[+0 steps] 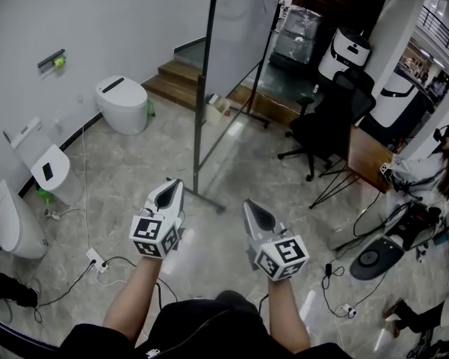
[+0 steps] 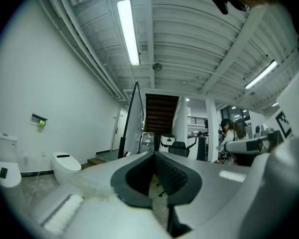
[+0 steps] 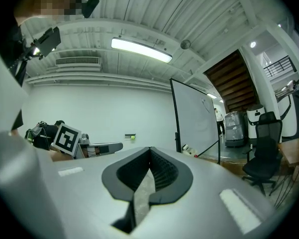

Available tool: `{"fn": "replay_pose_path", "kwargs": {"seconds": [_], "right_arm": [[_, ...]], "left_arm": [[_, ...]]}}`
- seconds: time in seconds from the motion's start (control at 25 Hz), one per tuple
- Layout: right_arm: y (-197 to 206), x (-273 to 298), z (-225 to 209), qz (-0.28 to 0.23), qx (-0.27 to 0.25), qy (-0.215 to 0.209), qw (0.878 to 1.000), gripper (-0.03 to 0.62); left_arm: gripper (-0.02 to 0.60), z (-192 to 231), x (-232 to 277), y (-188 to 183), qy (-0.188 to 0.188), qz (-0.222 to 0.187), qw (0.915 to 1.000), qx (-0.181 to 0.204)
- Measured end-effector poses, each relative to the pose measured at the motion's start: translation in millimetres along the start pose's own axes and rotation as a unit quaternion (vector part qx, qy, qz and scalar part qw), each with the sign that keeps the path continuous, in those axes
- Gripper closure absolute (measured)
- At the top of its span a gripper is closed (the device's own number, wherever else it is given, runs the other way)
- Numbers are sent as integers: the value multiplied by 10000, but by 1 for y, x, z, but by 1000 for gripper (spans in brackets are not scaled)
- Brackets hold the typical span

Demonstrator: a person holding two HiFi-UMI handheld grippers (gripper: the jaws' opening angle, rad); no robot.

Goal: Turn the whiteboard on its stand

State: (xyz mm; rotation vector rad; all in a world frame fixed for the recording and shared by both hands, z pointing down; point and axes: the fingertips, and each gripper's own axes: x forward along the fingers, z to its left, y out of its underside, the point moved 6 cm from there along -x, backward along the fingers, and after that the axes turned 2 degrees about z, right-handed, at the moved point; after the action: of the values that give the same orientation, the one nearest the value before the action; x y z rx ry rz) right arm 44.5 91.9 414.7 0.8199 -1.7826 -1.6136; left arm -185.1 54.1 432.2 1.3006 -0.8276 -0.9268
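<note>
Along the left wall, three white toilets (image 1: 123,103) are seen on the tiled floor (image 1: 134,163), with cables and a power strip (image 1: 96,259) lying near them. The left gripper (image 1: 173,187) is held level and out in front. Its jaws are closed tip to tip and nothing is held between them. The whiteboard (image 1: 239,28) is seen upright on its dark-framed stand (image 1: 200,126) ahead of both grippers, apart from them. It is viewed almost edge-on from the head, and the near foot bar (image 1: 207,199) lies on the floor between the two gripper tips. The right gripper (image 1: 251,206) is held level beside the left. Its jaws are likewise pressed together and empty. Further right, a black office chair (image 1: 325,122) is seen, and a seated person (image 1: 433,167) is visible at the edge.
</note>
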Motion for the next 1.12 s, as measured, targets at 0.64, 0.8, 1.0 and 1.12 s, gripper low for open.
{"fn": "replay_pose_path", "kwargs": {"seconds": [0.64,0.8,1.0,1.12], "right_arm": [[8,31,-23,-96,158,-252,9995,586],[7,54,-50,-88,195,-313,9993,585],[3,87,-86,-24,120,-427,9990,585],[-4,106,-110,-29,111,-494,9987,585]], "left_arm": [[578,18,18,8,-258,73,9996,80],[578,23,49,8,-296,101,9995,101],[580,34,94,7,-387,118,9992,51],[580,39,123,2,-440,84,9990,21]]}}
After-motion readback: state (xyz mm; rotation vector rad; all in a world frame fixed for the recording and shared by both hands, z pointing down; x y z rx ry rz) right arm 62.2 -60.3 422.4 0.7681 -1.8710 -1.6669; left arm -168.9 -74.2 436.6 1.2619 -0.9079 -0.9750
